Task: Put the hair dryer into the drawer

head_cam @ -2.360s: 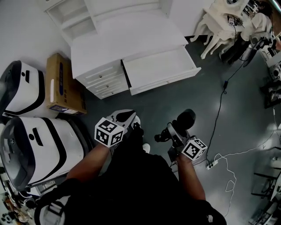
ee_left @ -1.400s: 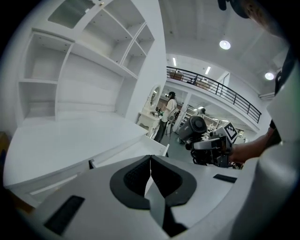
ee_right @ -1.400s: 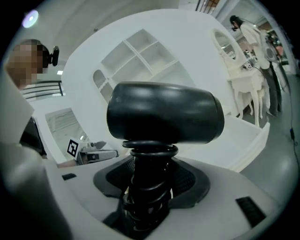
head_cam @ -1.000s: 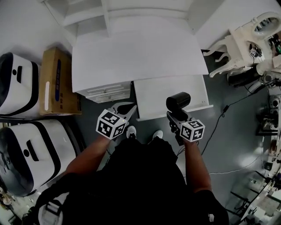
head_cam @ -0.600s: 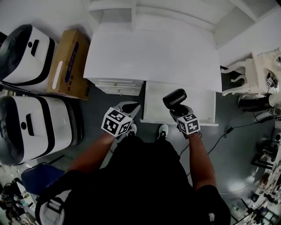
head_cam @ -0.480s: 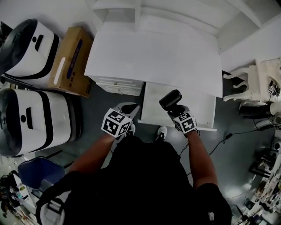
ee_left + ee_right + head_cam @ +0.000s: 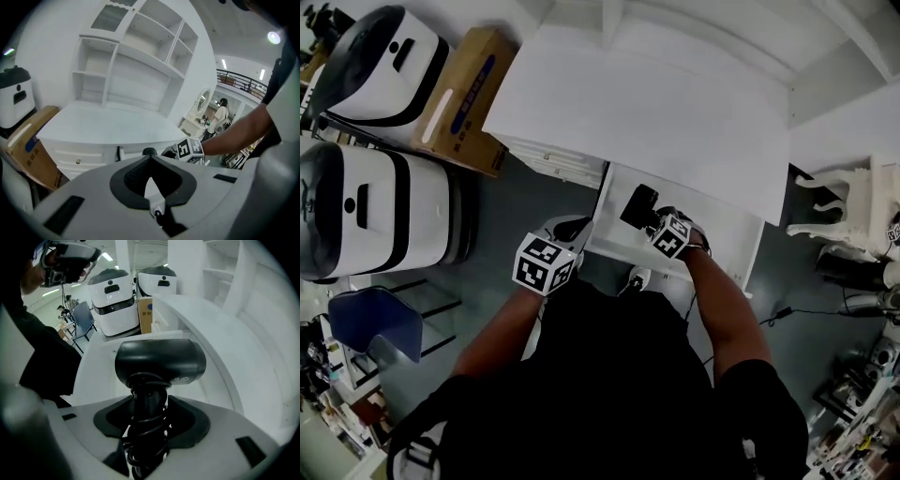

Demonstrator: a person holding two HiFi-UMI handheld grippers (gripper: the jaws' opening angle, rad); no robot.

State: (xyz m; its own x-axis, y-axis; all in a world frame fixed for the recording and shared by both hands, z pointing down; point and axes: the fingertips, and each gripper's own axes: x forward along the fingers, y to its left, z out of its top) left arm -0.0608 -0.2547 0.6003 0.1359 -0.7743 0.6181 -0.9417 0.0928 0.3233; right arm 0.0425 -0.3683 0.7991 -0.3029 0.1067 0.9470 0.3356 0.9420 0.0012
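A black hair dryer [image 7: 637, 206] with its cord wound round the handle sits in my right gripper [image 7: 652, 219], held low over the open white drawer [image 7: 724, 234]. The right gripper view shows the dryer's head [image 7: 159, 362] above the jaws, which are shut on the corded handle [image 7: 147, 411], with the drawer's white inside [image 7: 96, 376] below. My left gripper [image 7: 566, 229] hangs just left of the drawer's front corner, its jaws shut and empty [image 7: 150, 158]. From there I see the right gripper's marker cube [image 7: 190, 149].
The drawer belongs to a white desk [image 7: 647, 112] with small drawers [image 7: 558, 161] on its left and shelves [image 7: 140, 61] above. A cardboard box [image 7: 461, 89] and two white machines [image 7: 375, 202] stand to the left, a blue chair [image 7: 375, 323] nearer me.
The person has stepped up to the desk. My right gripper has carried the hair dryer forward and down over the open drawer. The left gripper has stayed shut beside it.
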